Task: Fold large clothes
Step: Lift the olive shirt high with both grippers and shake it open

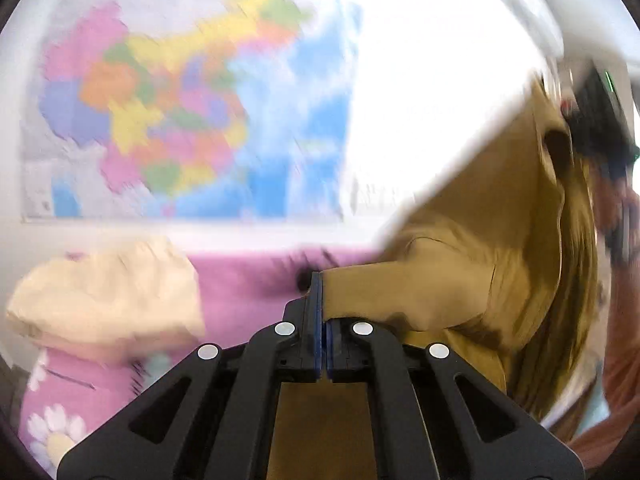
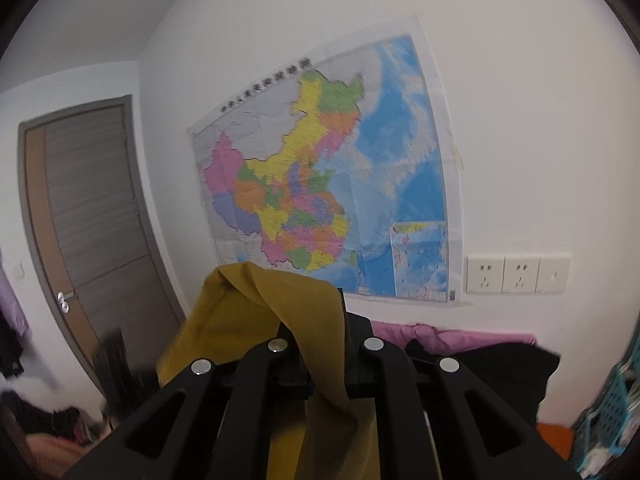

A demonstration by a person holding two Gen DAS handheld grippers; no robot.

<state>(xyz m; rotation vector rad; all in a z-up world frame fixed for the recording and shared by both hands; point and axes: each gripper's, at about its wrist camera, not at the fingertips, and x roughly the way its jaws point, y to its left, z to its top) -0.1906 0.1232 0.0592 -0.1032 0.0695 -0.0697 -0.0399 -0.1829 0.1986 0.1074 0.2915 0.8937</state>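
I have the large mustard-yellow cloth garment (image 1: pixel 480 280) lifted between both tools, I judge to spread it for folding. My left hand-held gripper (image 1: pixel 322 320) is closed, pinching an edge that runs off right; my right hand-held gripper (image 2: pixel 316 344) clamps another fold, cloth draping near and left.

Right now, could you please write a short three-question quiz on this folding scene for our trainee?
1. True or false: the left claw is shut.
2. Which colour is the garment in the right claw? A mustard, B blue, C white.
3. What hangs on the wall ahead?

Key: 1 true, with the garment's edge beside its pads. 2 A. 3 A map.
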